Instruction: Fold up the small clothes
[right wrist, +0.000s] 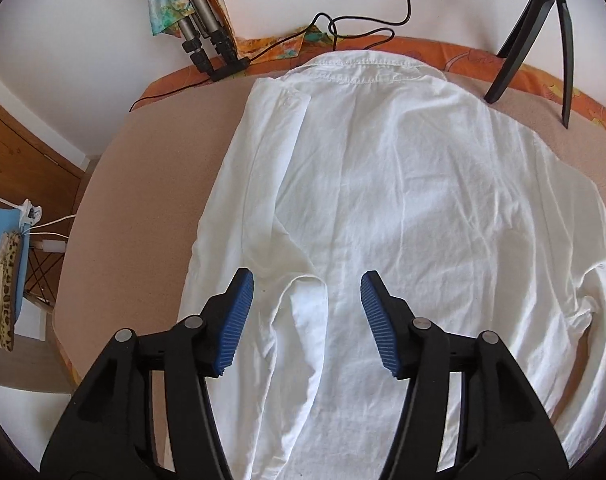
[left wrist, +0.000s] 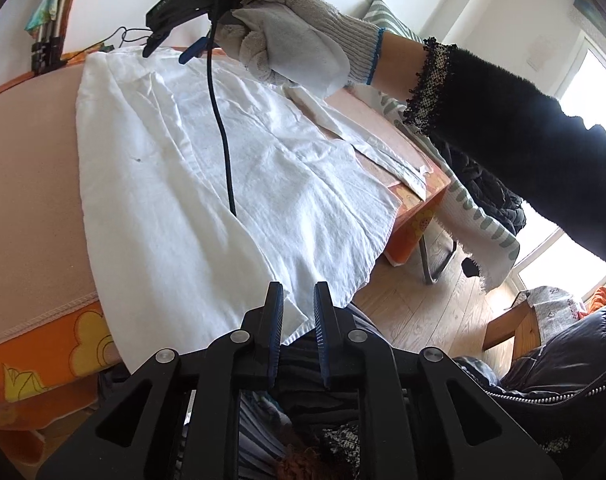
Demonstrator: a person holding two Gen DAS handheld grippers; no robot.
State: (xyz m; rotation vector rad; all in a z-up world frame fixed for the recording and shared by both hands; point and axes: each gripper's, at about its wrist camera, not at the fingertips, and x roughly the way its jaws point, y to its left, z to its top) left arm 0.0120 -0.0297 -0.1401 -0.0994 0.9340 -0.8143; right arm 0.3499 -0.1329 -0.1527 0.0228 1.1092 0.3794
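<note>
A white collared shirt (right wrist: 403, 184) lies back-up on the beige table cover, collar at the far edge, its left sleeve folded in over the body (right wrist: 299, 320). My right gripper (right wrist: 307, 280) is open and empty, hovering above the folded sleeve cuff. In the left wrist view the shirt (left wrist: 207, 168) lies across the table with its hem hanging over the near edge. My left gripper (left wrist: 298, 292) is low by that hem, jaws a narrow gap apart and empty. The right gripper (left wrist: 171, 44), held in a gloved hand, hovers above the shirt's far end.
A black tripod (right wrist: 543, 32) stands at the table's back right. Folded tripod legs (right wrist: 199, 32) and a cable (right wrist: 367, 28) are at the back. The table cover has an orange flowered edge (left wrist: 43, 356). A chair with draped cloth (left wrist: 475, 216) stands beside the table.
</note>
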